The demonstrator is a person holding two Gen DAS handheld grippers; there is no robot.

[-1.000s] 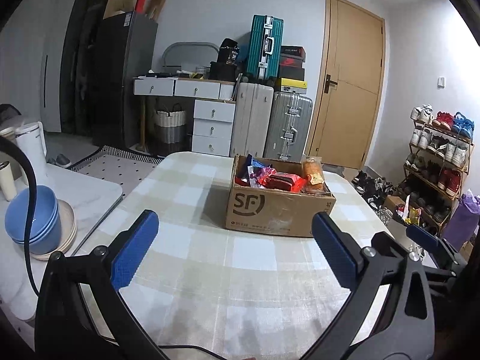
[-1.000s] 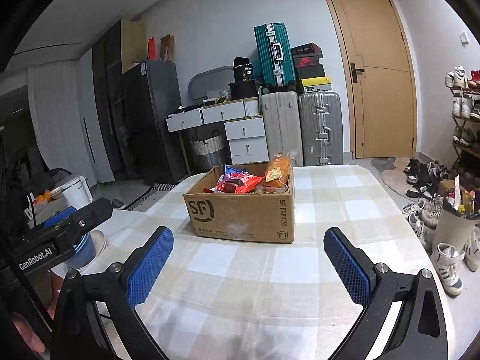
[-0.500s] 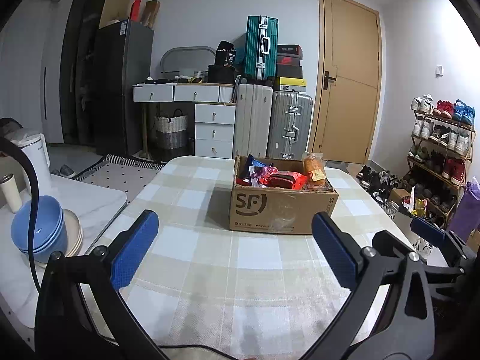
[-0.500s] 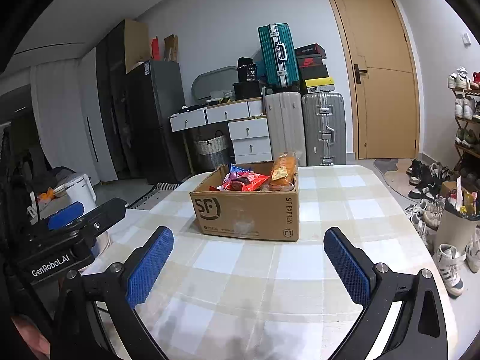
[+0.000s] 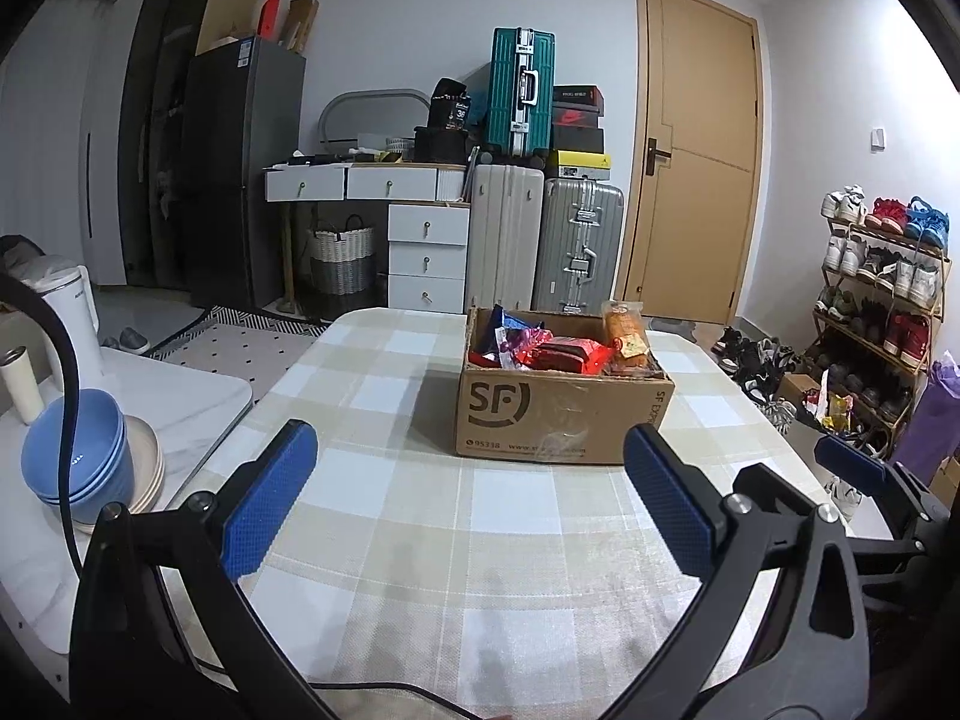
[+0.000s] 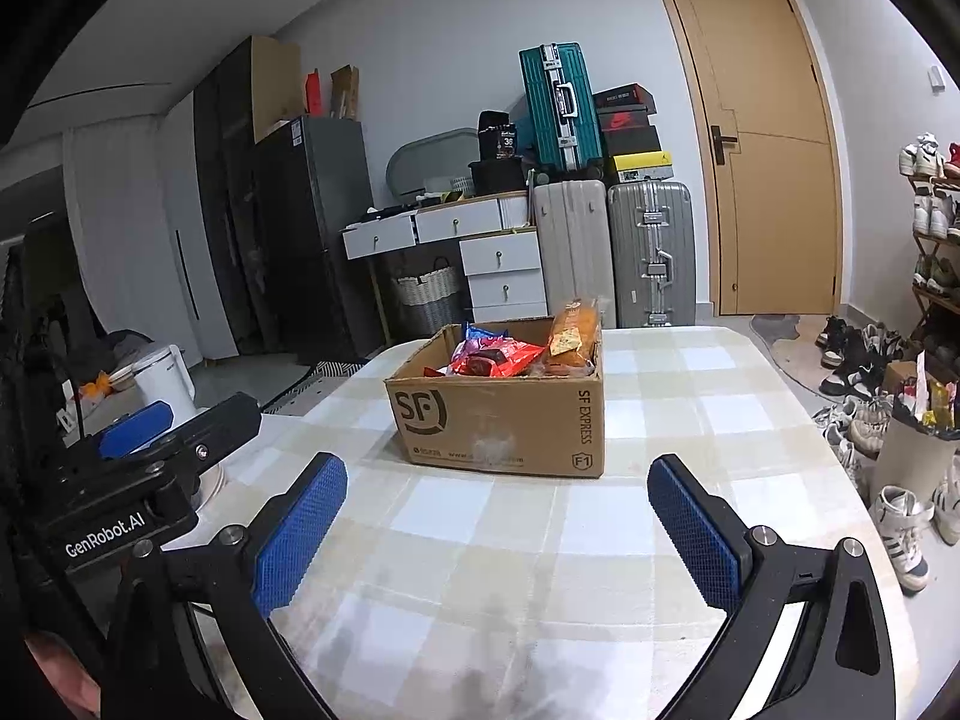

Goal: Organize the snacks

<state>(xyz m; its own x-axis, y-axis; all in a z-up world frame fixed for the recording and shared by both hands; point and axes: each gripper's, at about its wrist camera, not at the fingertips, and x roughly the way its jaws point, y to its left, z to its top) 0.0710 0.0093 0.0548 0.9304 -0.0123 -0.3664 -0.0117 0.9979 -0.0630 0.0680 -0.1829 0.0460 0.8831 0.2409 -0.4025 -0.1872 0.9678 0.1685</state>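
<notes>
Both views are evenly and rather dimly lit by soft indoor light with a cool cast; no lamp shows. Shadows are faint: a soft one lies left of the cardboard box point(image 5: 564, 414) on the checked tablecloth point(image 5: 420, 516). Focus is sharp throughout. Fisheye distortion bends the door point(image 6: 762, 150) and walls, and black vignetting fills the corners. A small glint sits on the blue bowls point(image 5: 75, 456).
</notes>
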